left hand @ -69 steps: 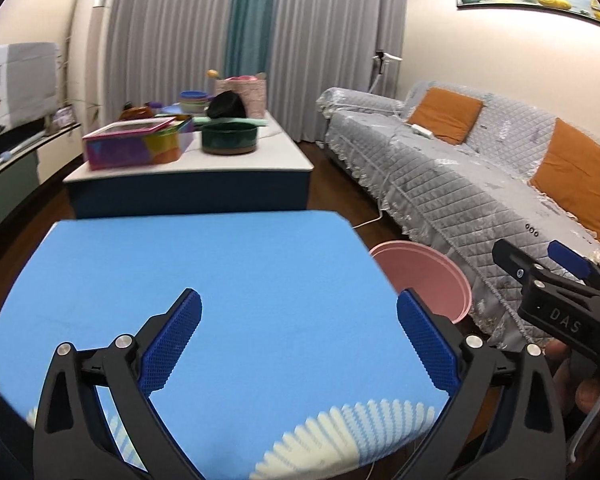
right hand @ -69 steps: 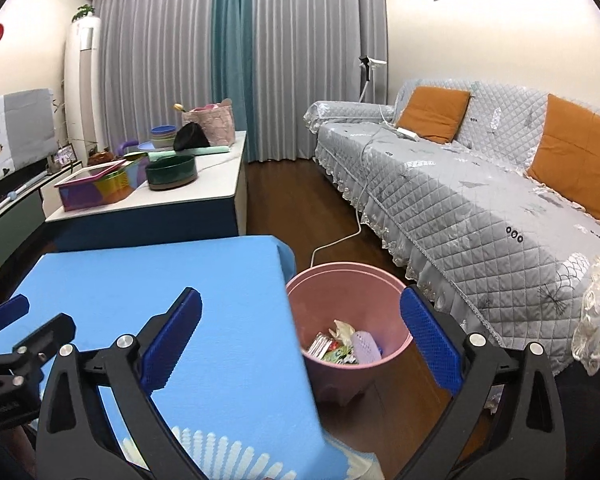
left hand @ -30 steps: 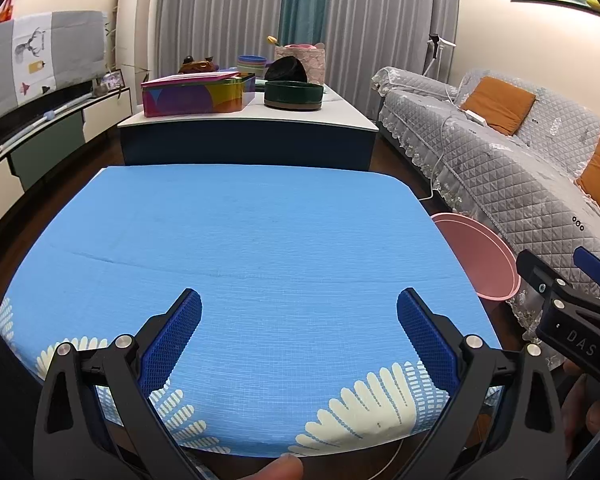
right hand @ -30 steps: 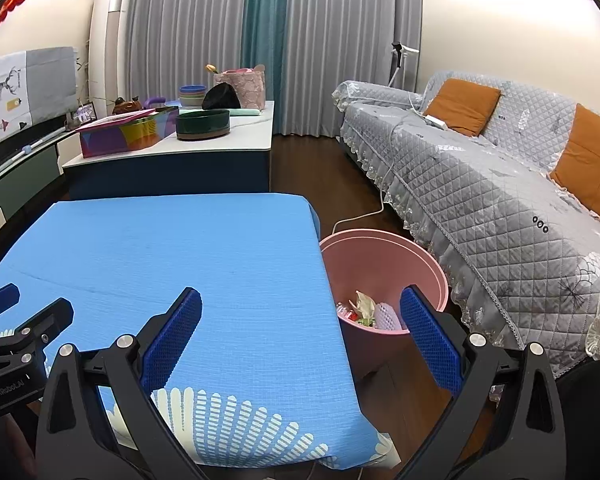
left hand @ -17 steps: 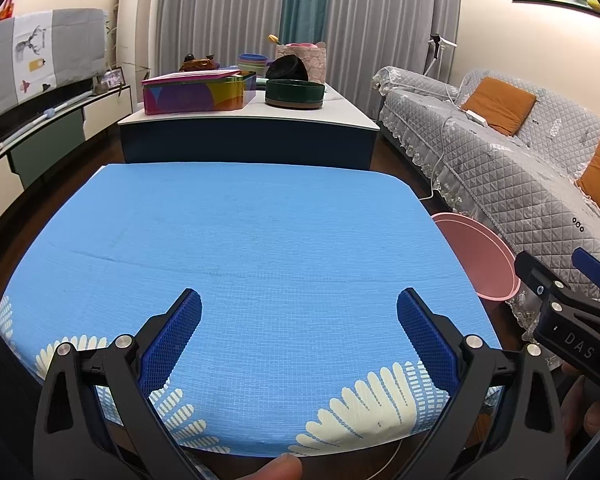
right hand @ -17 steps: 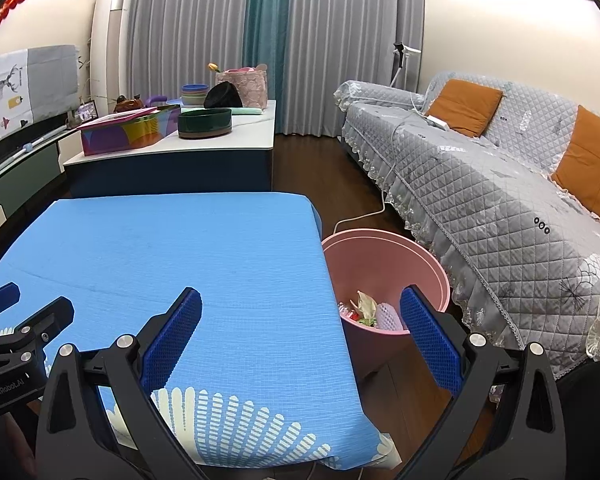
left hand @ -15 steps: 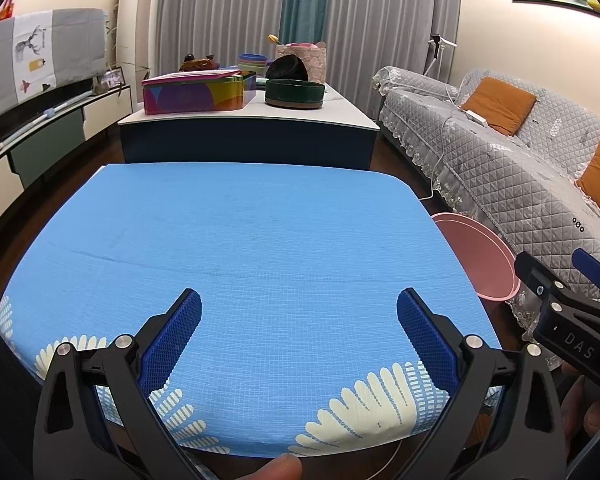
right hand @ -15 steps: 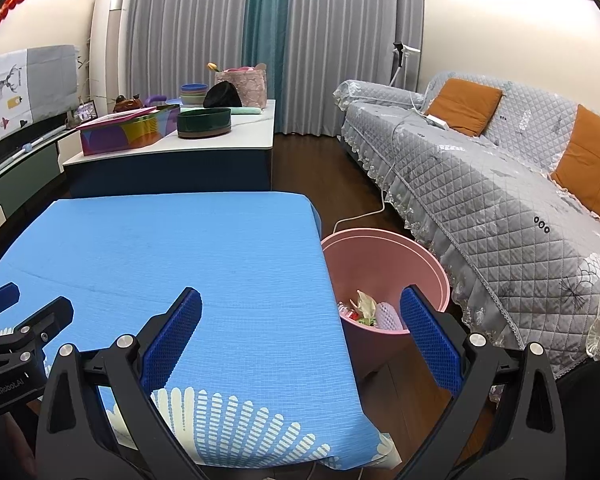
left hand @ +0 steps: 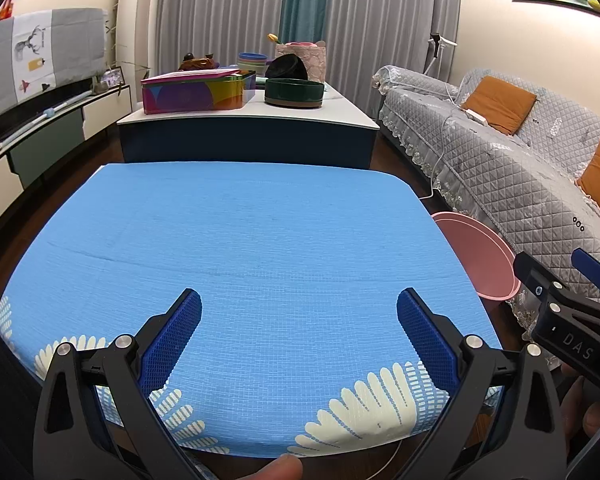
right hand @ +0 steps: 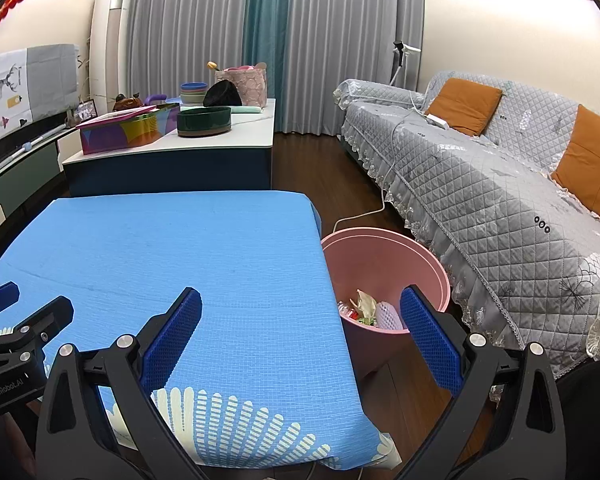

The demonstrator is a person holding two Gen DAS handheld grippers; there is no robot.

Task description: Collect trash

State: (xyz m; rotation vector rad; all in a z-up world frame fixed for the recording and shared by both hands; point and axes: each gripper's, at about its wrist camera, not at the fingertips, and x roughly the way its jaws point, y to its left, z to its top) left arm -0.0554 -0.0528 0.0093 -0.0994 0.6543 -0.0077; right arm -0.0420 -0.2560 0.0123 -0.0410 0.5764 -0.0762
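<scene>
A pink bin [right hand: 384,264] stands on the floor at the right edge of the blue-clothed table [right hand: 180,264]; scraps of trash [right hand: 366,312] lie in its bottom. In the left wrist view only the bin's rim [left hand: 476,252] shows past the table [left hand: 240,248]. My left gripper [left hand: 299,340] is open above the table's near edge, nothing between its blue pads. My right gripper [right hand: 300,340] is open too, straddling the table's right corner and the bin. Each gripper shows at the edge of the other's view: the right gripper [left hand: 568,300], the left gripper [right hand: 16,320].
A low white-topped cabinet [left hand: 252,120] behind the table carries a colourful box [left hand: 196,92], a dark green bowl [left hand: 294,92] and other items. A grey quilted sofa [right hand: 500,200] with orange cushions runs along the right. A white cable [right hand: 364,212] lies on the floor.
Since 2.3 s ago both grippers have drawn back from the bin toward the table's near edge. Over the last second nothing has visibly moved; both stay open.
</scene>
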